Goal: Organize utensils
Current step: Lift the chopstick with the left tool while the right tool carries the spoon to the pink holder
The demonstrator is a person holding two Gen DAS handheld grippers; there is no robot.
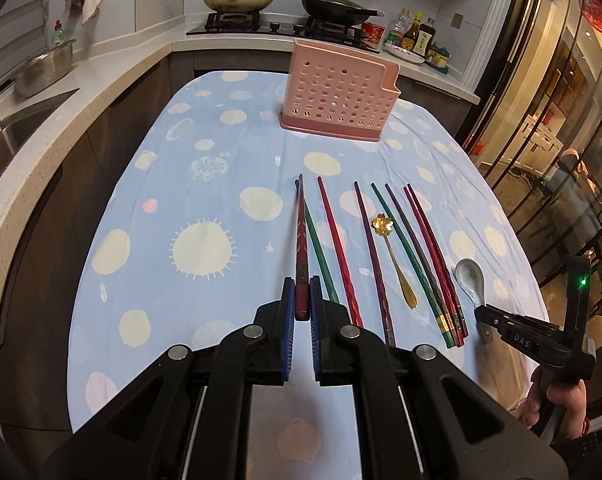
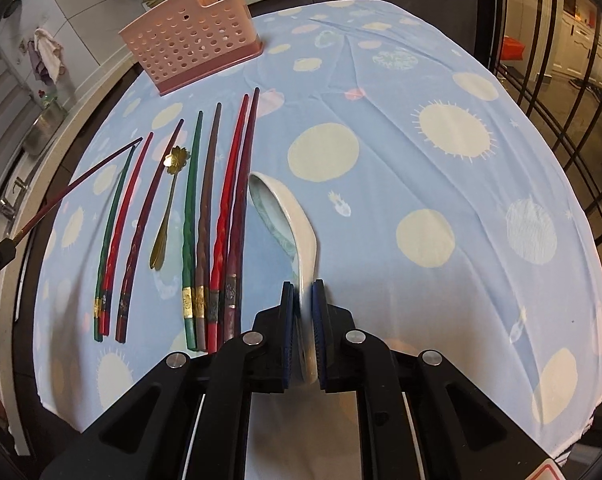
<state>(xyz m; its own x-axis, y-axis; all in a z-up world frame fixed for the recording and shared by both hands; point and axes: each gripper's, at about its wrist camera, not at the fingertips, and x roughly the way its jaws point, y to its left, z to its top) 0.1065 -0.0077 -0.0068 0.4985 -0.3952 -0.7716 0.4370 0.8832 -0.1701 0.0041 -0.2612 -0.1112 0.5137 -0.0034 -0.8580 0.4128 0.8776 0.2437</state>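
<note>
My left gripper [image 1: 301,286] is shut on the thick end of a dark red chopstick [image 1: 301,240] and holds it above the cloth, tip forward; the right wrist view shows it [image 2: 73,186] raised at the left. My right gripper [image 2: 301,290] is shut on the handle of a white ceramic spoon [image 2: 289,224], bowl forward; the left wrist view shows the spoon [image 1: 470,276] at the right. Several red, green and purple chopsticks [image 1: 341,248] [image 2: 217,216] lie side by side on the cloth, with a gold flower spoon [image 1: 395,256] [image 2: 169,204] among them. A pink perforated utensil holder [image 1: 335,92] [image 2: 193,36] stands beyond them.
The table has a blue dotted cloth [image 1: 205,200] [image 2: 421,160]. A counter with a sink [image 1: 5,136] runs along the left, a stove with two pans [image 1: 285,8] and bottles [image 1: 417,36] lies behind, and glass doors [image 1: 549,100] stand to the right.
</note>
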